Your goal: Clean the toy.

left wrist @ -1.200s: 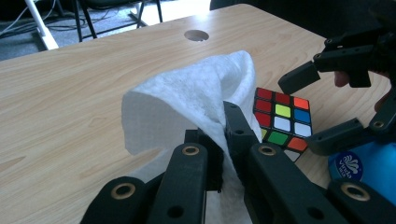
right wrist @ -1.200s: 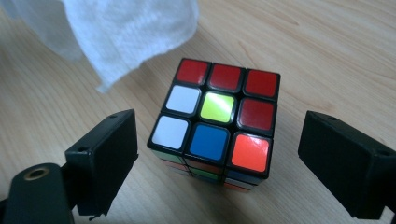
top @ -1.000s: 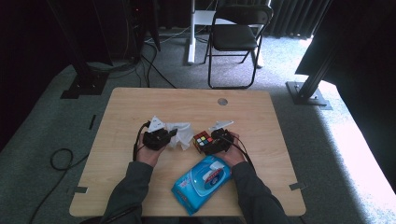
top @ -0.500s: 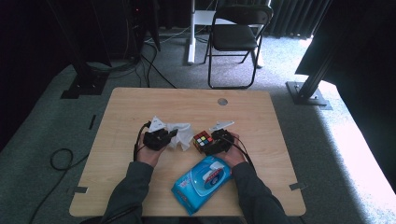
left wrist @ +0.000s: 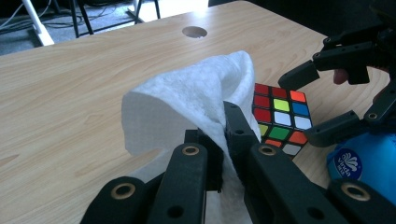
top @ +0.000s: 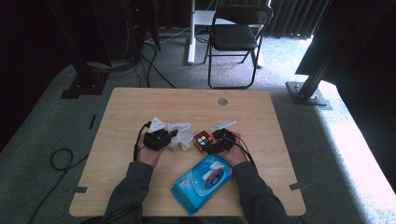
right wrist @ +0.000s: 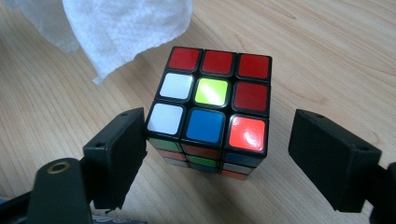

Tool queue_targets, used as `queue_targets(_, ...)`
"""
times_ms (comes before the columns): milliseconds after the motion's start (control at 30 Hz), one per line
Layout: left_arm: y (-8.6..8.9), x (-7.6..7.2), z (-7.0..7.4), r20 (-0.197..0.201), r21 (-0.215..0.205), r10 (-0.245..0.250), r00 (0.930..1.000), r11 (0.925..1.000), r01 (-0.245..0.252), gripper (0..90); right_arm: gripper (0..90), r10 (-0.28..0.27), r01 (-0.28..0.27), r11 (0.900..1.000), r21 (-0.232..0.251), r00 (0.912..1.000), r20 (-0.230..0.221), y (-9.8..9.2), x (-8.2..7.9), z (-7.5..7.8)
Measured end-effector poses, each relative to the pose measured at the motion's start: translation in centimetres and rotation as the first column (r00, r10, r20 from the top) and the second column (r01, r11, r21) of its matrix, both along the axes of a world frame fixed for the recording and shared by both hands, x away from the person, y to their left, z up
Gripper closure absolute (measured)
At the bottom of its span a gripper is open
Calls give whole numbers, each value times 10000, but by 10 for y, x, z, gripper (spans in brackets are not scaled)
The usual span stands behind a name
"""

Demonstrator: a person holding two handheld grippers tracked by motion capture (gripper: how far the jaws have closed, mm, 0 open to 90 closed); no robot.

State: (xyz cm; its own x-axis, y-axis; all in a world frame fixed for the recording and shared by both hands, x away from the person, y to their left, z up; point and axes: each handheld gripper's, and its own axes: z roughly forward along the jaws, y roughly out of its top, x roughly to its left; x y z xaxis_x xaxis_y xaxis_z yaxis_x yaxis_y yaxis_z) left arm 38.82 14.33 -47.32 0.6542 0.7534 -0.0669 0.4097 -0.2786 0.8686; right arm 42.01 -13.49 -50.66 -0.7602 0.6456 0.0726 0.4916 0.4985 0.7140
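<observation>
Beside multicoloured plastic puzzle cube [right wrist: 208, 110], corner toward camera, underside hidden: left gripper [left wrist: 223, 135] clamps crumpled white wipe [left wrist: 187, 100]; right gripper [right wrist: 215, 158] closing, straddling cube, not gripping.

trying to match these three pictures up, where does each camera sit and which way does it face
High view: above the person's side, facing forward and down on the table; both forearms, left gripper and right gripper show.
Left gripper view: on the left gripper, looking along jaws shut on a white wipe, toward the right gripper.
Right gripper view: on the right gripper, looking down on the puzzle cube between jaws that have just been closing, one side still apart.
All three share cube and wipe.
</observation>
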Motion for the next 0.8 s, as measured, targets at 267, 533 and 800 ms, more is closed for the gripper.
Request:
queue_targets(267, -2, 0, -2, -20, -40, -21, 10000, 10000, 20, 879, 230, 145, -145, 9999, 49, 9999, -30, -2, 1, 1)
queue_targets(533, -3, 1, -4, -66, -11, -58, 10000, 10000, 58, 879, 195, 246, -253, 9995, -204, 9992, -321, 4, 4, -2)
queue_targets(800, -4, 1, -4, -73, -35, -67, 10000, 10000, 67, 879, 224, 431, -450, 9985, -324, 9975, -561, 10, 8, -3)
